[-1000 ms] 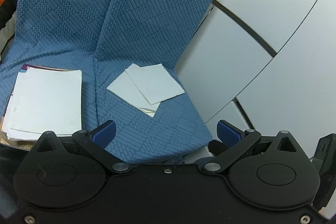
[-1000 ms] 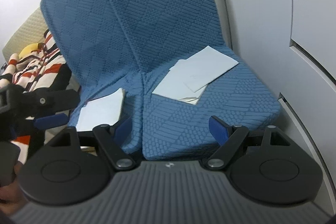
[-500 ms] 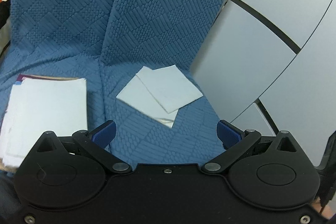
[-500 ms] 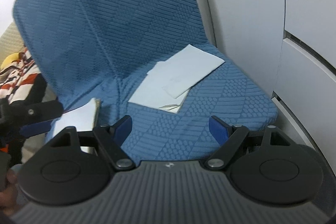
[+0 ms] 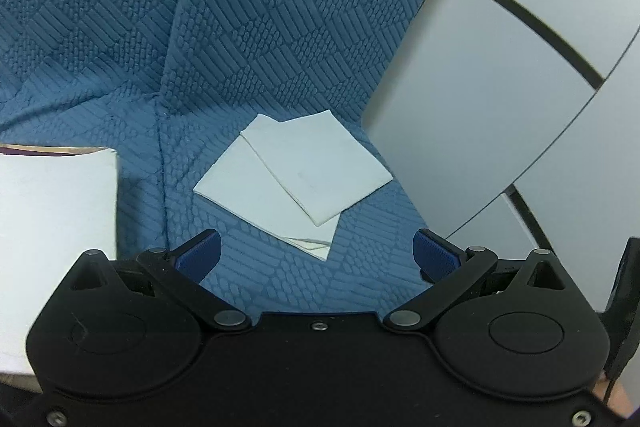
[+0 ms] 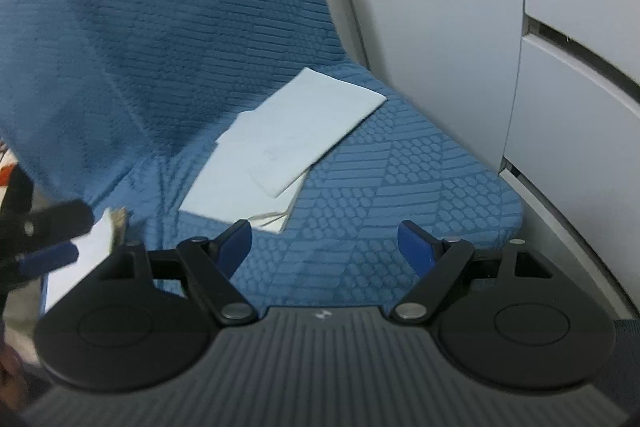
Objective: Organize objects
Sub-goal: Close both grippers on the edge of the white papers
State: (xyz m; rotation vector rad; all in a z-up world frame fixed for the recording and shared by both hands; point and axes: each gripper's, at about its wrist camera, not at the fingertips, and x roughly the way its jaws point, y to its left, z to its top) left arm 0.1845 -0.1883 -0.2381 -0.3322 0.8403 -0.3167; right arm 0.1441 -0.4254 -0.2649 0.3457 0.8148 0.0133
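A small pile of loose white papers [image 5: 294, 179] lies askew on the right blue seat cushion [image 5: 280, 279], and it shows in the right wrist view [image 6: 280, 147] too. A thicker stack of white sheets [image 5: 56, 211] lies on the left cushion, seen at the left edge of the right wrist view [image 6: 100, 231]. My left gripper [image 5: 316, 253] is open and empty, just short of the loose papers. My right gripper [image 6: 324, 241] is open and empty, close to the same pile's near corner. The left gripper shows at the left of the right wrist view [image 6: 48, 235].
The blue quilted backrests [image 5: 280, 7] rise behind the papers. A white panelled wall or cabinet [image 5: 500, 107] with dark seams stands right against the seat's right side [image 6: 460, 27]. The cushion's front right edge [image 6: 512, 215] drops off to a grey floor.
Both grippers have moved in closer to the loose papers on the right cushion, which now look larger. Both stay open. The papers have not moved.
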